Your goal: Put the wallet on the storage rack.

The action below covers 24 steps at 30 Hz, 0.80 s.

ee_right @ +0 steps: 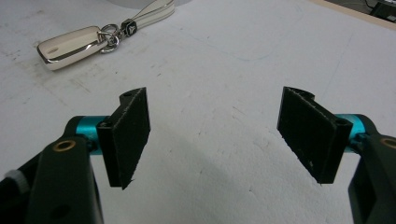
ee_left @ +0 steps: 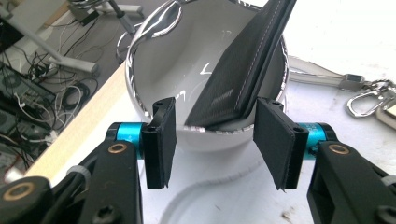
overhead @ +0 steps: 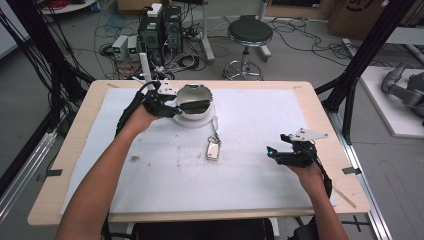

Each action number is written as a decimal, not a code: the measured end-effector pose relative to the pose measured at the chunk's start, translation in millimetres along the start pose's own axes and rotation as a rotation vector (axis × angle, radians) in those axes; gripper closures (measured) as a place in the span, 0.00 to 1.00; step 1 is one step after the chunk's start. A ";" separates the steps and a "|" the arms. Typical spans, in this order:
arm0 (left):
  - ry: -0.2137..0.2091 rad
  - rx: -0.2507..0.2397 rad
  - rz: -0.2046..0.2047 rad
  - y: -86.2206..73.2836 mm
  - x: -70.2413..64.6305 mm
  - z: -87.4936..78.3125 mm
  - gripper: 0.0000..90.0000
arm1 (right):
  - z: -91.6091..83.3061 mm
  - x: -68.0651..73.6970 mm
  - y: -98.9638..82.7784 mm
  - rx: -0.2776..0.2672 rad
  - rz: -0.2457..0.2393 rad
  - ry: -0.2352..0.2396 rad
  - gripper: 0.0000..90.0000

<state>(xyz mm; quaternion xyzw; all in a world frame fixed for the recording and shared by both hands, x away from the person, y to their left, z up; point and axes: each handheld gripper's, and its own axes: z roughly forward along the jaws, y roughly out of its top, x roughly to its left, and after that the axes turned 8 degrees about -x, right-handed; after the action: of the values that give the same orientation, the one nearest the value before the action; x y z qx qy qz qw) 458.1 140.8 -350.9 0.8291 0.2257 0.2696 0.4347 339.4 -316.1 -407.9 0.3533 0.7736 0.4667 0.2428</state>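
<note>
The left gripper (ee_left: 212, 140) stands open at the bowl (ee_left: 154, 60) rim beside the leaning black wallet (ee_left: 243, 70), while the right gripper (ee_right: 217, 135) stands open over bare mat (ee_right: 224, 56).

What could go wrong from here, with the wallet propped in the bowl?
The wallet leans on the rim of the bowl with one end sticking out, so it might tip out or slide. The left gripper has its open jaws close on either side of the wallet; pulling back carelessly could catch it or nudge the bowl. The key fob and its strap lie just beside the bowl and could get dragged.
</note>
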 end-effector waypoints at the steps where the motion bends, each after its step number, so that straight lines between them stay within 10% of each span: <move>1: 0.015 -0.016 -0.021 -2.5 -1.2 -4.4 0.54 | -0.1 0.5 0.1 -0.001 0.000 0.001 0.29; 9: 0.087 -0.166 -0.196 -23.9 -16.9 -44.7 0.41 | -0.9 -0.7 0.0 0.004 0.014 -0.014 0.28; 15: 0.156 -0.291 -0.402 -53.8 -21.3 -73.6 0.21 | 0.3 -2.4 -0.6 0.025 0.018 -0.056 0.24; 24: 0.195 -0.345 -0.428 -96.9 -46.5 -86.8 0.21 | 2.5 -3.5 -3.0 0.043 0.062 -0.094 0.24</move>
<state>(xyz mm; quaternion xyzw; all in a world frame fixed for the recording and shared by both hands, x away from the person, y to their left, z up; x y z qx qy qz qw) 353.7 214.9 -402.7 0.6467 0.3870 0.2847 0.5924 342.4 -318.4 -411.6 0.4037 0.7599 0.4402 0.2565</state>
